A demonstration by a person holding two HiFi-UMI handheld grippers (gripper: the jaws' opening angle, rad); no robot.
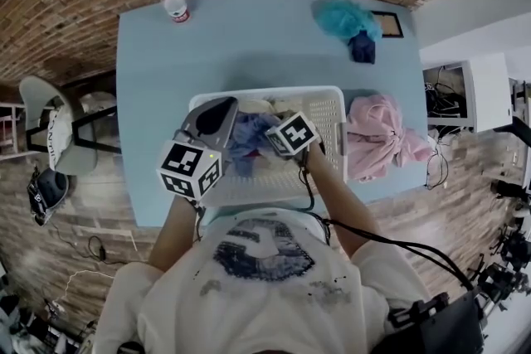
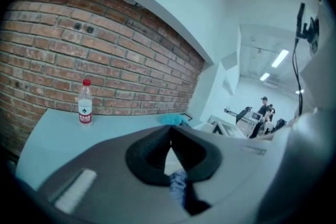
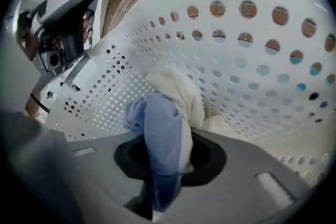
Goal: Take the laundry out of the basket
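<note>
My right gripper (image 3: pixel 167 150) grasps one blue garment (image 3: pixel 160 128) in the one white basket (image 3: pixel 252 76); my left gripper (image 2: pixel 170 135) is clenched; one bottle (image 2: pixel 85 102), label unreadable.

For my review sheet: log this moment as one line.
phase: laundry grasped | right gripper: shut on blue fabric garment, cream fabric alongside | left gripper: shut, over white perforated plastic basket | basket on light-blue table

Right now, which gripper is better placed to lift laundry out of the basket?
Right: the right gripper is shut on the blue cloth inside the basket; the left gripper is shut.
</note>
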